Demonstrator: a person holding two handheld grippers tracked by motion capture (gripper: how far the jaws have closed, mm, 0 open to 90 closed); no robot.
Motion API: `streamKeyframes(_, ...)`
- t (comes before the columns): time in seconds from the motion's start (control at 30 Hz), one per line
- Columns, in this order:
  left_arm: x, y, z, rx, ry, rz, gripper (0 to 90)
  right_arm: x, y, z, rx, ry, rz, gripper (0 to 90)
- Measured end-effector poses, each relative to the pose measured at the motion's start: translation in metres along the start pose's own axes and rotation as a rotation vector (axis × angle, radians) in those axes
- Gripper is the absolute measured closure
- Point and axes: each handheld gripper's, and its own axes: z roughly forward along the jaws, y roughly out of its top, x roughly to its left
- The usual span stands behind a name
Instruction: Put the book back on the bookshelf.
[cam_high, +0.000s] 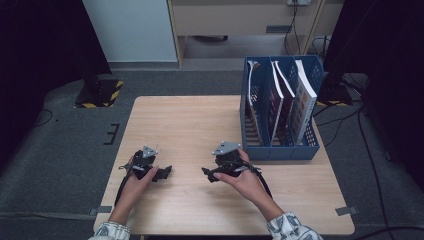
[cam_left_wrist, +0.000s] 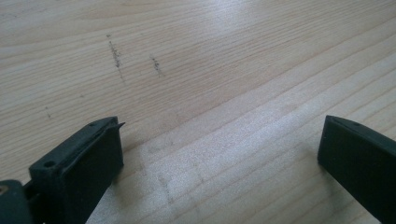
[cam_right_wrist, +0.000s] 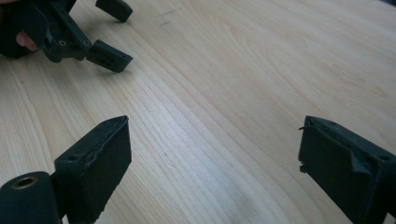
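the left hand-held gripper (cam_high: 165, 173) and right hand-held gripper (cam_high: 207, 173) are held low, jaws spread wide, tips pointed toward each other.

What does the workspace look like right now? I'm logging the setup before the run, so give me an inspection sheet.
Surface: light wooden table, faint dark scuffs.
Job's things: blue file rack at the right, holding upright books.
Clutter: nothing seen.
Grippers: left gripper and right gripper both open, empty, low over the table, facing each other.
Cables: one trails from each gripper; more lie on the floor at the right.
Surroundings: grey carpet, black stand with hazard-striped base.
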Motion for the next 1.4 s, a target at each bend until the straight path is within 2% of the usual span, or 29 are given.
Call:
streamKeyframes(0.33,0.000,0.000,0.000,0.001,0.000,0.001,0.0,0.012,-0.005,0.036,0.064,0.032,0.012,10.1)
streamKeyframes(0.4,0.000,0.000,0.000,0.000,-0.001,0.001,0.0,0.012,-0.006,0.044,0.080,0.040,0.020,10.1)
streamKeyframes(0.53,0.000,0.000,0.000,0.001,-0.001,0.001,0.0,0.009,-0.008,0.053,0.090,0.027,0.045,10.8)
streamKeyframes(0.83,0.000,0.000,0.000,0.001,-0.001,0.001,0.0,0.000,-0.015,0.064,0.123,-0.029,0.078,11.0)
streamKeyframes(0.9,0.000,0.000,0.000,0.001,-0.001,0.001,0.0,0.000,-0.016,0.066,0.121,-0.029,0.068,10.9)
streamKeyframes(1.17,0.000,0.000,0.000,0.001,-0.002,0.002,0.0,0.003,-0.018,0.070,0.101,-0.039,0.085,10.0)
streamKeyframes(1.3,0.000,0.000,0.000,0.001,-0.002,0.002,0.0,0.007,-0.019,0.073,0.093,-0.058,0.062,8.5)
streamKeyframes(1.4,0.000,0.000,0.000,0.001,-0.002,0.002,0.0,0.009,-0.019,0.074,0.092,-0.055,0.059,7.8)
